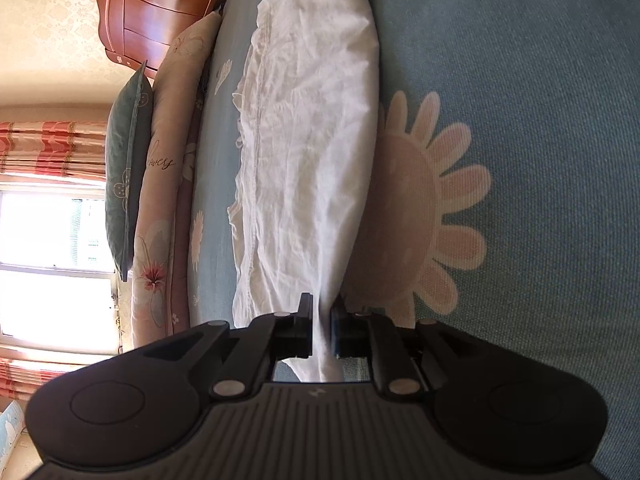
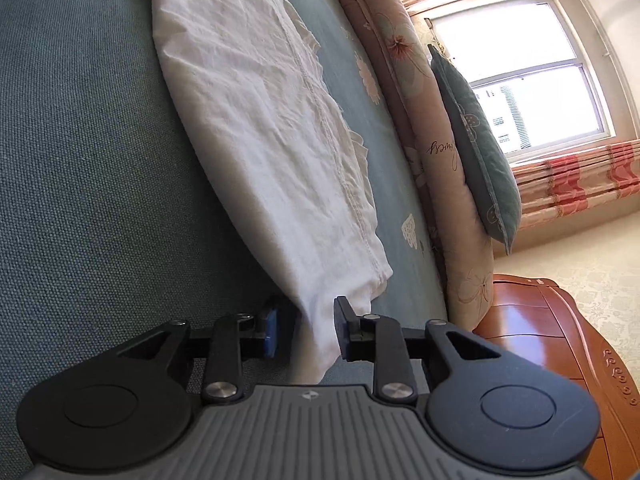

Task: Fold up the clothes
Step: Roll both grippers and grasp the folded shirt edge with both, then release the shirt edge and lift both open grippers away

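Left wrist: my left tool (image 1: pixel 321 330) stands narrow around a corner of the white garment (image 1: pixel 308 128), folded long on the bed (image 1: pixel 520 80). Right wrist: my right tool (image 2: pixel 306 330) gapes wider, cloth between; the fold may spring open.

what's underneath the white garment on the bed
The white garment lies on a blue-green bedspread. A pink flower print shows beside the garment, partly covered by its edge. Whatever else lies beneath the cloth is hidden.
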`<state>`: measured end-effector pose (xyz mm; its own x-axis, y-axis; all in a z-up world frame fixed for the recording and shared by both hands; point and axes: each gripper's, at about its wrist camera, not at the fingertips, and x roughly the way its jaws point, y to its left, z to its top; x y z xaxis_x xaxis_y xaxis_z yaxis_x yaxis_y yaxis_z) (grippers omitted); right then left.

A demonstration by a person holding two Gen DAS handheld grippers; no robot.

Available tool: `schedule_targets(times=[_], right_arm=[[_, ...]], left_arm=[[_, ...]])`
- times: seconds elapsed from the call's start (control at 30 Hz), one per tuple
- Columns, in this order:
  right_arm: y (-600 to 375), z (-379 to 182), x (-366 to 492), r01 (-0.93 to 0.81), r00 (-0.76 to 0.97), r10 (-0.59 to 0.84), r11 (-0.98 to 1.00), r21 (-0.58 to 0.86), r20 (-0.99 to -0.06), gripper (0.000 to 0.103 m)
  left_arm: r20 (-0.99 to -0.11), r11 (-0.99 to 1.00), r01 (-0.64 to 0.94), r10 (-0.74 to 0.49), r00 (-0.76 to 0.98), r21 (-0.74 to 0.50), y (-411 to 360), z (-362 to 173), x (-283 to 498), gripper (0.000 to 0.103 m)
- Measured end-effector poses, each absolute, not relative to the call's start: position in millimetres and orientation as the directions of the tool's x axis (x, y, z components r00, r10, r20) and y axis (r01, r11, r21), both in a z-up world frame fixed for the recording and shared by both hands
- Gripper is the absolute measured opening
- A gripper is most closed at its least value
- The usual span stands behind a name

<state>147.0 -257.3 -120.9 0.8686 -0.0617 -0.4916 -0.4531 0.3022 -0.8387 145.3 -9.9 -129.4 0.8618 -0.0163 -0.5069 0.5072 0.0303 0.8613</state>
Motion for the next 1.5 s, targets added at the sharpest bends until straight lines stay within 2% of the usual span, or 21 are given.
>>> schedule_targets(times=[0.2, 0.27, 0.33, 0.37, 0.43, 0.53, 0.73, 0.97, 1.33, 1.43, 1.5], right_arm=[[-254.5, -134.4, 164.6, -0.418, 0.895, -0.043, 0.261, -0.870, -0.443, 0.034], [-252.1, -135.4, 173.5, -0.421, 0.896, -0.032, 0.253, -0.871, -0.442, 0.032], [-249.4, -134.2, 179.6, -0.459, 0.875, -0.032, 0.268, -0.847, -0.484, 0.007], [-248.8, -133.2, 179.7, -0.466, 0.870, -0.034, 0.276, -0.841, -0.493, 0.006], [-248.7, -129.4, 177.0, -0.471, 0.865, -0.036, 0.291, -0.833, -0.501, 0.003], [-250.4, -117.8, 170.8, -0.475, 0.859, -0.031, 0.320, -0.820, -0.510, 0.002], [-250.5, -92.5, 143.8, -0.496, 0.846, -0.022, 0.333, -0.802, -0.532, 0.002], [-252.9, -73.3, 81.5, -0.564, 0.803, -0.005, 0.315, -0.763, -0.595, 0.002], [-252.8, -58.7, 3.9, -0.635, 0.742, -0.011, 0.311, -0.708, -0.670, 0.003], [-251.2, -59.9, 1.1, -0.661, 0.705, -0.024, 0.339, -0.669, -0.709, 0.006], [-250.8, -61.3, -5.0, -0.677, 0.689, -0.029, 0.332, -0.657, -0.725, 0.011]], left_arm=[[-0.501, 0.024, 0.501, -0.011, 0.865, 0.865, -8.9, -142.6, 158.4, 0.016], [-0.498, 0.032, 0.498, -0.011, 0.867, 0.866, -10.2, -144.7, 163.7, 0.014], [-0.509, 0.060, 0.509, -0.004, 0.860, 0.859, -12.1, -143.2, 169.0, 0.006], [-0.508, 0.080, 0.507, -0.004, 0.861, 0.858, -12.5, -140.9, 170.6, 0.001], [-0.499, 0.091, 0.498, -0.013, 0.866, 0.862, -11.4, -134.3, 168.0, 0.000], [-0.486, 0.106, 0.486, -0.027, 0.874, 0.868, -9.8, -124.4, 163.8, 0.000], [-0.517, 0.104, 0.519, -0.046, 0.855, 0.849, -4.0, -99.6, 143.0, 0.000], [-0.582, 0.078, 0.586, -0.070, 0.811, 0.807, 2.8, -83.1, 88.0, 0.000], [-0.631, 0.059, 0.637, -0.097, 0.770, 0.768, 12.2, -72.3, 9.4, 0.001], [-0.662, 0.057, 0.668, -0.094, 0.744, 0.742, 14.7, -74.8, -0.7, 0.010], [-0.686, 0.076, 0.692, -0.091, 0.722, 0.718, 18.3, -73.9, -4.3, 0.011]])
